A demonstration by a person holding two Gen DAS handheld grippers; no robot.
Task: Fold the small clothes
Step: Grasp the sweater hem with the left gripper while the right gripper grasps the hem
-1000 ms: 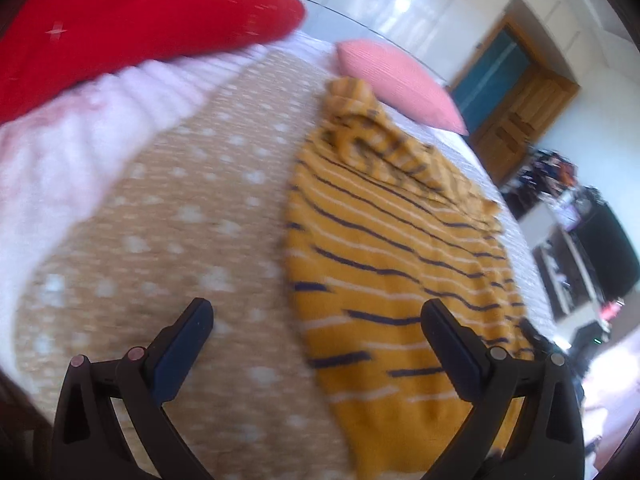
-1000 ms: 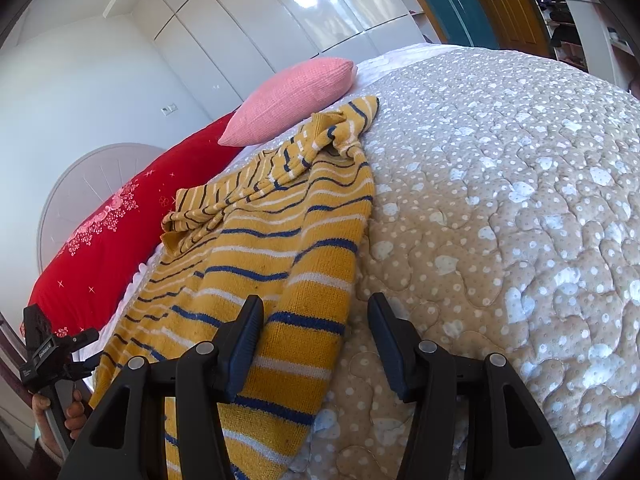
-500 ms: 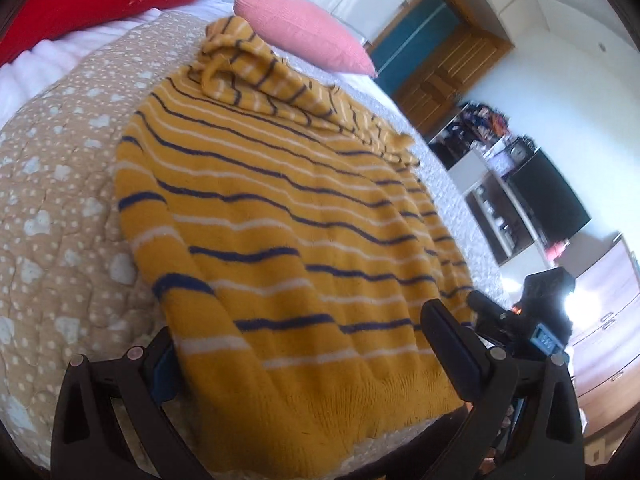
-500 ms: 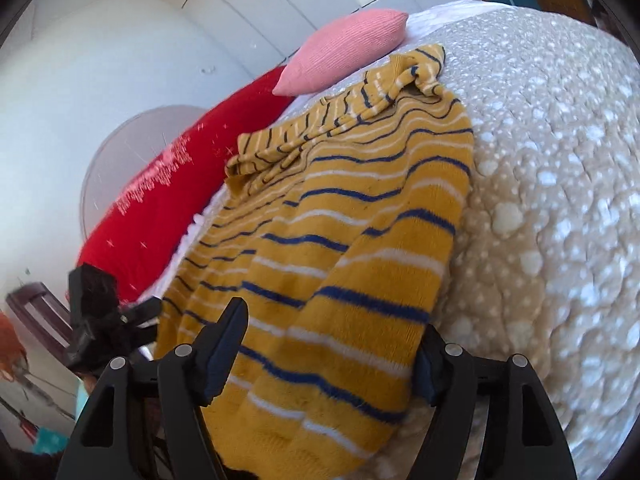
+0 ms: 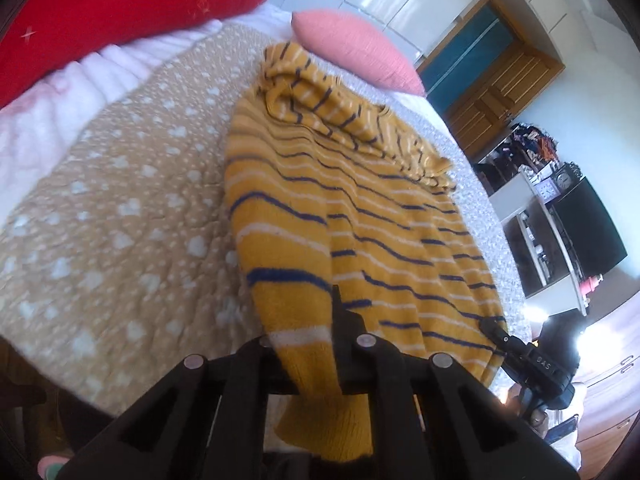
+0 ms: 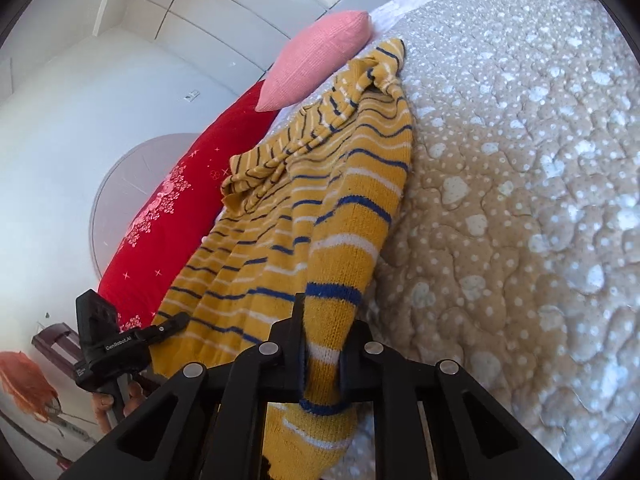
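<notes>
While both corners of the hem are pinched, we have the yellow striped sweater (image 5: 360,216) stretched out ahead of us on the bed (image 5: 120,216), its sleeves bunched up at the far end near the pink pillow (image 5: 356,48). Our left hand-held gripper (image 5: 316,344) is pressed together on the near left corner of the hem, and our right hand-held gripper (image 6: 320,352) is clamped on the near right corner, with knit bulging out below both sets of fingers. We judge this to be the start of a lengthwise fold, hem carried up toward the collar. To do it well, we want both corners to rise together and level, so the stripes run straight across and the hem edge does not sag in the middle. We would keep light tension between the two grips, since this soft, heavy knit looks likely to droop and drag on the quilt. The crumpled sleeves may need flattening, or they could lump under the fold. The red pillow (image 6: 168,216) lies well clear.
</notes>
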